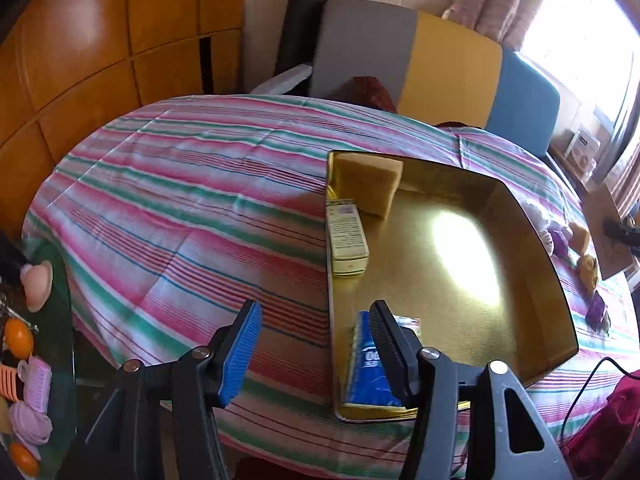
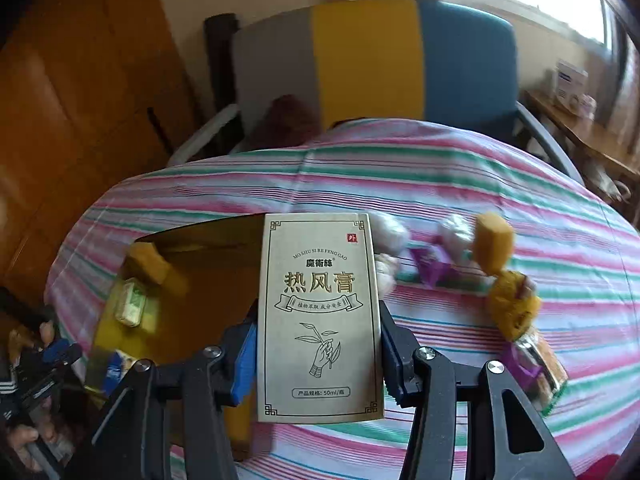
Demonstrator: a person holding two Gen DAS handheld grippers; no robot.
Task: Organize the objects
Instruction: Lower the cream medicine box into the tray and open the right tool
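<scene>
A gold tray [image 1: 532, 240] lies on the striped tablecloth and also shows in the right wrist view [image 2: 208, 236]. In it are a tan sponge block [image 1: 380, 186], a small cream box [image 1: 346, 236] and a blue packet [image 1: 366, 364]. My left gripper [image 1: 316, 332] is open and empty over the tray's near left rim, its right finger just above the blue packet. My right gripper [image 2: 318, 344] is shut on a beige carton with Chinese print [image 2: 320, 312], held upright above the table at the tray's right side.
Loose items lie right of the tray: a yellow sponge [image 2: 494, 240], purple wrappers [image 2: 432, 266], white pieces [image 2: 390, 232], a wrapped packet [image 2: 536, 360]. A grey, yellow and blue chair back [image 1: 416, 52] stands behind the table. Toys and oranges [image 1: 18, 338] sit at the far left.
</scene>
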